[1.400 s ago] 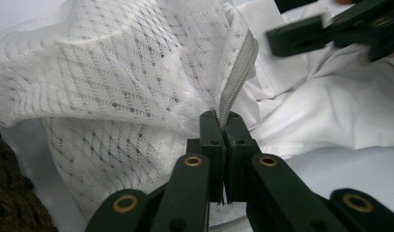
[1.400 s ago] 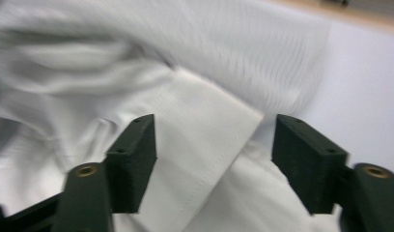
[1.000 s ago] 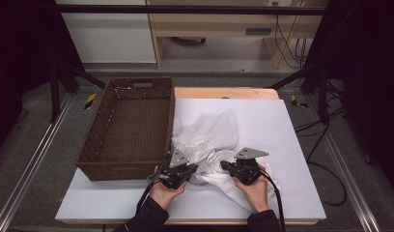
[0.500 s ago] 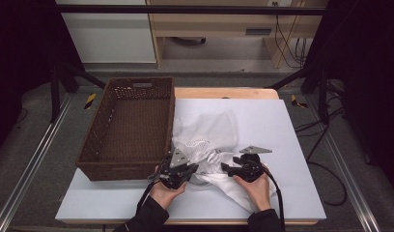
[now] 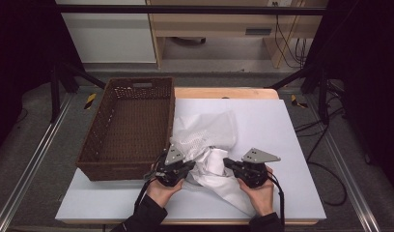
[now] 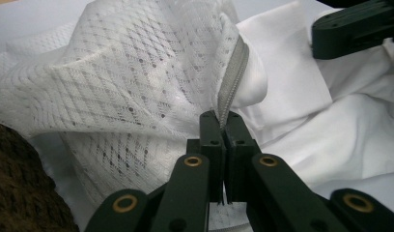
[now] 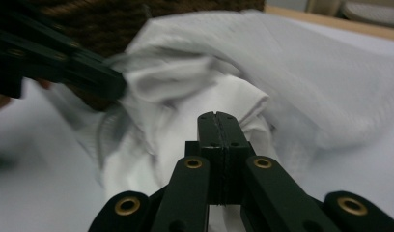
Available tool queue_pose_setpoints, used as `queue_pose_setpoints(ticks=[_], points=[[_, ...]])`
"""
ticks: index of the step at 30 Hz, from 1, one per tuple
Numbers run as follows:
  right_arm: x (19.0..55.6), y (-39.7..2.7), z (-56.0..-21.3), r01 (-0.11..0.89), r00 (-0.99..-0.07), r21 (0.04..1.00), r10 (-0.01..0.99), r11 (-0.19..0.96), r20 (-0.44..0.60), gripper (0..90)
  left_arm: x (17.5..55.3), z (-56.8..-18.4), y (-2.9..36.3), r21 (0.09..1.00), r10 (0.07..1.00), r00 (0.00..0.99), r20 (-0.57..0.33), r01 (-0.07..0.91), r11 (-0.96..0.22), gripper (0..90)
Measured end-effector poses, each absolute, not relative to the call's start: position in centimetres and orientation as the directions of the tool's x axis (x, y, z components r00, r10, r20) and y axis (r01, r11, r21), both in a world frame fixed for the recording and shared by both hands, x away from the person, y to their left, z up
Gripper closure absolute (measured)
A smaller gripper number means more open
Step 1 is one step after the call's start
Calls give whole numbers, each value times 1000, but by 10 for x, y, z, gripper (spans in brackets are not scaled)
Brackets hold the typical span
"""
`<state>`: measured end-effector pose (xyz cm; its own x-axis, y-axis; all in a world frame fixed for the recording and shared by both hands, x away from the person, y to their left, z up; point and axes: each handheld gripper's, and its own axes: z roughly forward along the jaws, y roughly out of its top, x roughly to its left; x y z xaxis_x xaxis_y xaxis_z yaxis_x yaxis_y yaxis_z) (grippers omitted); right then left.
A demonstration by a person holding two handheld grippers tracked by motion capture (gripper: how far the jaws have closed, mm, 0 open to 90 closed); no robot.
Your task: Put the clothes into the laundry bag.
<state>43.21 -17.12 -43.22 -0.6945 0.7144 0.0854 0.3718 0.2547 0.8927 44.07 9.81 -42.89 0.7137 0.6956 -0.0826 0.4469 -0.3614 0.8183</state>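
Observation:
A white mesh bag point(image 5: 204, 130) lies crumpled on the white table point(image 5: 287, 130), over a plain white cloth point(image 5: 219, 178). My left gripper point(image 5: 189, 166) is shut on the bag's grey zipper edge point(image 6: 231, 82), which rises from between its jaws beside the mesh point(image 6: 137, 87). My right gripper point(image 5: 227, 162) hovers just right of it; its jaws have just been closing and now stand shut point(image 7: 218, 116), with no cloth seen between them. The white cloth point(image 7: 224, 96) lies right behind its tips. The left gripper's dark jaw point(image 7: 64, 65) crosses the upper left of the right gripper view.
A brown wicker basket point(image 5: 101, 164) stands at the table's left, right beside the left hand; its weave point(image 6: 16, 198) shows at the lower left of the left gripper view. Bare table surface stretches to the right and back. Black frame legs stand at both sides.
My right gripper dipped toward the cloth and has come back up a little, with the cloth folds under it shifted. The left gripper has kept still on the zipper.

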Motion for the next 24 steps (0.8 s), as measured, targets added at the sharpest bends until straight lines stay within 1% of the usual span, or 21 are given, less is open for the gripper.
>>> queue_pose_setpoints(ticks=[3, 4, 6, 7, 9, 10, 11, 12, 14, 15, 16, 17, 18, 19, 20, 21, 22, 23, 24], points=[[428, -158, -428, 352, -722, 890, 689, 290, 61, 900, 440, -430, 96, 815, 698, 712, -76, 448, -368, 881], [429, -154, -430, 360, -716, 881, 696, 306, 51, 895, 440, -431, 96, 814, 698, 713, -76, 448, -370, 881], [434, -154, -438, 385, -690, 867, 723, 316, 43, 851, 441, -432, 96, 812, 698, 712, -76, 450, -371, 881], [437, -155, -443, 409, -676, 855, 735, 319, 50, 806, 441, -432, 96, 813, 698, 712, -78, 450, -369, 881], [444, -158, -453, 435, -653, 850, 754, 297, 70, 675, 442, -431, 97, 814, 698, 712, -78, 450, -368, 881], [445, -158, -456, 439, -640, 850, 765, 292, 68, 602, 442, -432, 97, 814, 698, 712, -76, 449, -369, 881], [448, -156, -461, 438, -621, 849, 782, 296, 47, 509, 441, -432, 96, 813, 698, 712, -76, 449, -370, 881], [450, -153, -465, 440, -605, 848, 795, 296, 36, 450, 441, -432, 96, 813, 698, 712, -74, 448, -371, 881], [452, -152, -468, 435, -591, 851, 807, 293, 24, 363, 441, -432, 96, 814, 698, 713, -73, 447, -372, 881], [454, -152, -469, 440, -584, 853, 811, 281, 34, 317, 441, -432, 96, 813, 697, 713, -75, 448, -372, 881], [456, -152, -470, 459, -574, 848, 817, 263, 58, 296, 442, -432, 96, 812, 696, 715, -73, 447, -374, 881], [459, -152, -472, 475, -575, 845, 813, 246, 87, 305, 442, -433, 95, 811, 696, 714, -77, 451, -372, 881], [461, -152, -473, 492, -578, 840, 808, 229, 118, 358, 442, -433, 95, 811, 696, 714, -75, 450, -374, 881], [462, -152, -474, 498, -595, 835, 793, 233, 133, 465, 442, -433, 95, 810, 695, 715, -76, 451, -375, 881], [462, -151, -475, 486, -611, 841, 781, 237, 132, 527, 442, -433, 94, 810, 695, 715, -77, 451, -375, 881], [460, -150, -475, 474, -612, 847, 782, 243, 118, 611, 442, -433, 95, 810, 695, 715, -78, 452, -375, 881], [458, -150, -472, 455, -614, 853, 784, 254, 94, 744, 442, -433, 95, 810, 695, 715, -80, 453, -373, 881], [455, -153, -469, 440, -615, 862, 784, 251, 85, 822, 442, -432, 96, 811, 695, 714, -83, 453, -369, 881], [453, -155, -465, 434, -625, 868, 775, 244, 95, 843, 442, -431, 96, 813, 694, 715, -83, 451, -367, 881]])
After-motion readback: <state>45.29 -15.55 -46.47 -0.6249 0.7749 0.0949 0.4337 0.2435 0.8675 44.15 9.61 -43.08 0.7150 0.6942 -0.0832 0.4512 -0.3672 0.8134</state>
